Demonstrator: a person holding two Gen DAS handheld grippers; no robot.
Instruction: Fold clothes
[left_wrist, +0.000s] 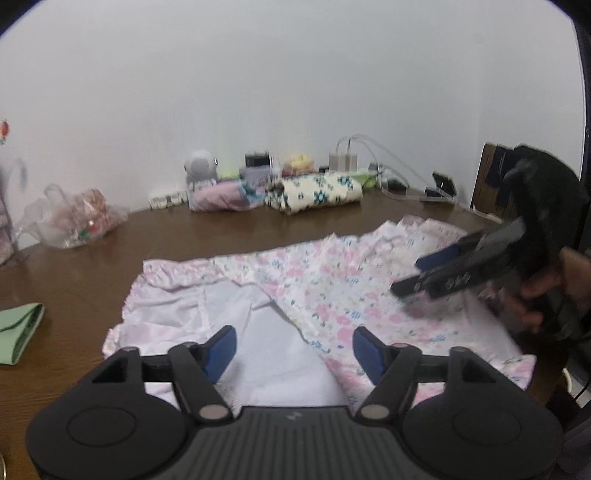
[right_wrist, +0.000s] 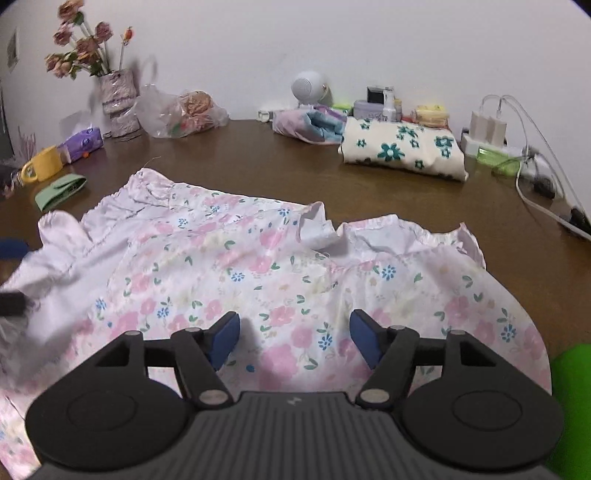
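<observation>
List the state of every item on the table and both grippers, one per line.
Left gripper: open, empty, over the garment.
Right gripper: open, empty, over the garment.
Pink floral garment: spread flat, wrinkled, one part turned over showing its white inside.
Cream floral cloth: folded.
Green cloth: folded.
Plastic bag: crumpled, filled.
Yellow mug: on its side.

No readable text for you here.
You'll find only a small pale emblem on each gripper body, left gripper (left_wrist: 294, 343) and right gripper (right_wrist: 294, 336); it spells no word.
</observation>
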